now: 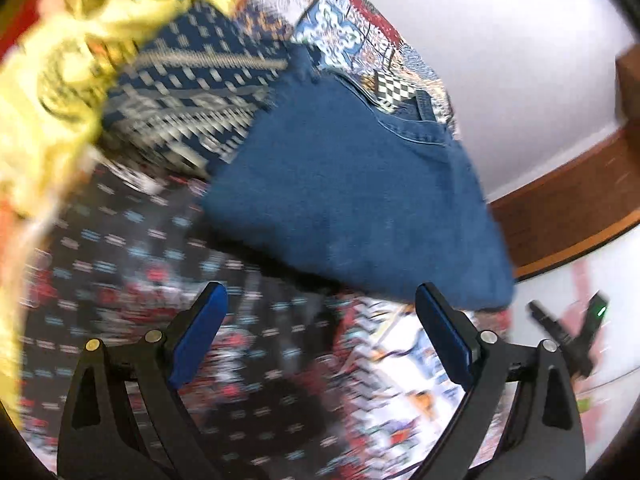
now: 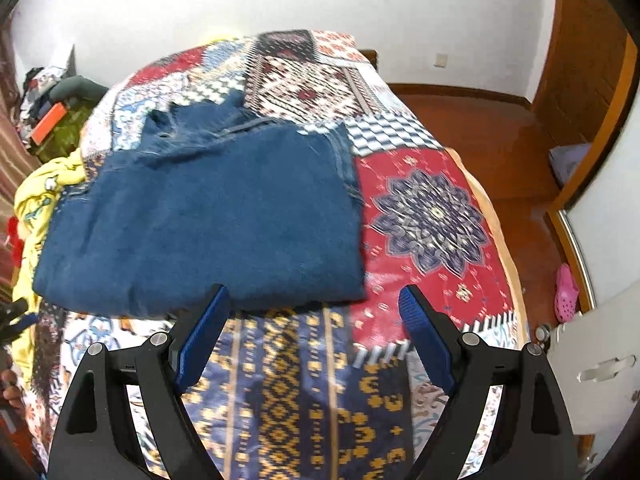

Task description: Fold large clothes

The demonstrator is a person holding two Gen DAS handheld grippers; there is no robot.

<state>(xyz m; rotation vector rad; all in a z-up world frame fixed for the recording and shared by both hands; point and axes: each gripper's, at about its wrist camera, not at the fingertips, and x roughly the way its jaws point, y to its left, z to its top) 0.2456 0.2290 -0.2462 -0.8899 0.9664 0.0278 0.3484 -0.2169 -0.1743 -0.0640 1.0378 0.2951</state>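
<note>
Jeans (image 2: 200, 216) lie on the bed (image 2: 424, 216), folded into a thick blue block on the patchwork cover, frayed hems at the far edge. From my left side I can see a pocket up top and the near corner of the block close to that hand. My right tongs (image 2: 314, 306) hang just short of the near edge, jaws wide apart, nothing between them. Left tongs (image 1: 320, 304) the same: spread, empty, over the cover beside the jeans. A yellow garment (image 1: 60, 80) is heaped just beyond them on the left. I'd say this fold is about done, with both hands free. Next I either pinch the near edge for one more fold, or reach for the yellow piece and spread it flat first.
</note>
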